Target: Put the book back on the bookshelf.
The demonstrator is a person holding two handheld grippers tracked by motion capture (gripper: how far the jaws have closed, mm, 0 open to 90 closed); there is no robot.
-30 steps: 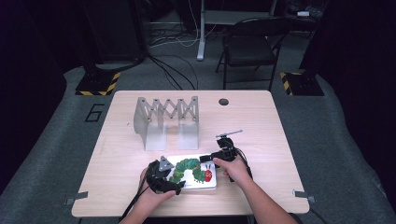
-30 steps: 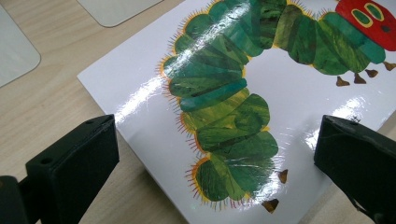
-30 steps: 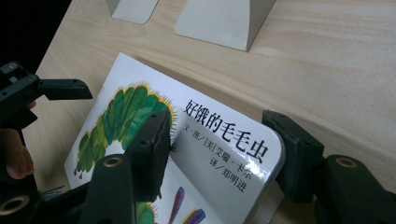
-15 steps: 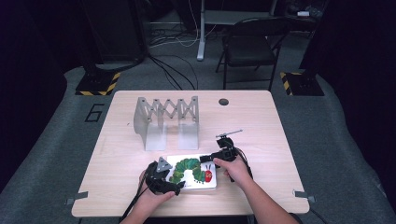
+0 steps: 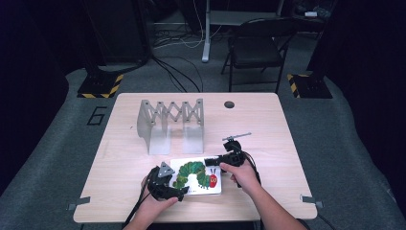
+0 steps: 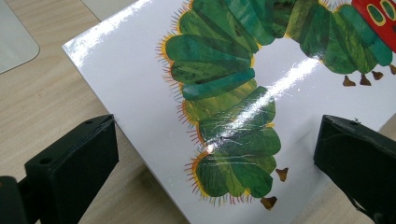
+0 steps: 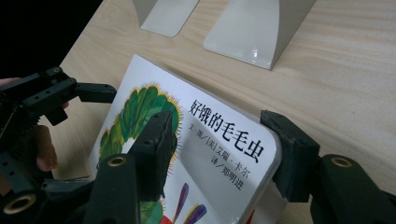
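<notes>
Book with caterpillar cover sits between both grippers at the table's near edge. Right gripper straddles its corner, one jaw on the cover, the other at the edge, jaws just closing. Left gripper gapes wide over the opposite corner, pads clear. Grey accordion rack stands behind.

Light wooden table in the middle of the floor, and on its far left half a grey expanding file rack stands upright, its scissor links stretched between two end plates. A small dark round grommet sits near the far edge. Beyond the table, a black folding chair on grey carpet, with yellow-and-black striped blocks far left and far right.
</notes>
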